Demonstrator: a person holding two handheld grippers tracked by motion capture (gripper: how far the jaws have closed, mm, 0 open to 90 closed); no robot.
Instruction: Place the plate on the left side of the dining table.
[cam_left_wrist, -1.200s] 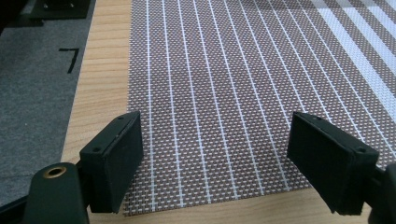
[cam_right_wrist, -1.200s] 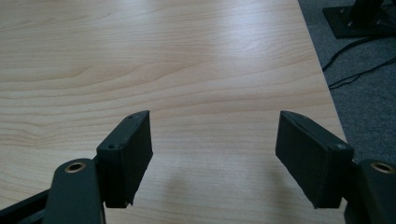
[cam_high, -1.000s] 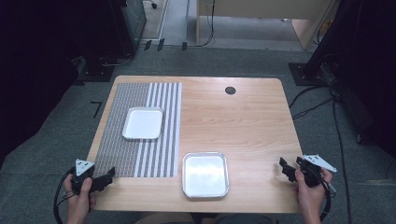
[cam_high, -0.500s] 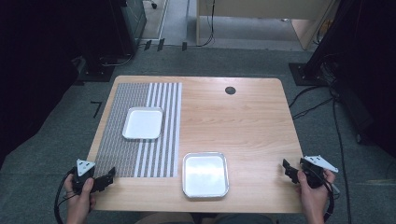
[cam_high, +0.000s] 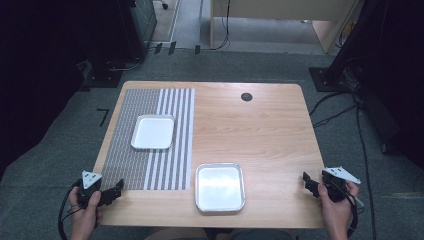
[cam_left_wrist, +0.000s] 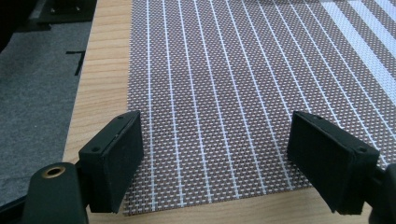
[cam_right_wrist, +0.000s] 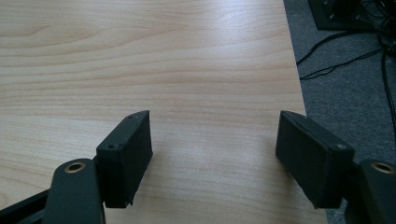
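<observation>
Left gripper (cam_high: 112, 190): I hold it at the near left corner of the pale wooden counter (cam_high: 270, 130), jaws spread wide, nothing between them.
Right gripper (cam_high: 311, 184): jaws apart and empty; since a second ago I see it slightly lower at the near right edge, barely a shift.
Brown-and-white striped woven placemat (cam_left_wrist: 224, 93): directly under and ahead of my left gripper.
White square plastic tray (cam_high: 153, 132): on the placemat, well ahead of the left gripper.
Silver square metal tray (cam_high: 220, 186): between my two grippers, nearer the left.
Change: almost nothing; I judge no reach has begun, both trays untouched.
</observation>
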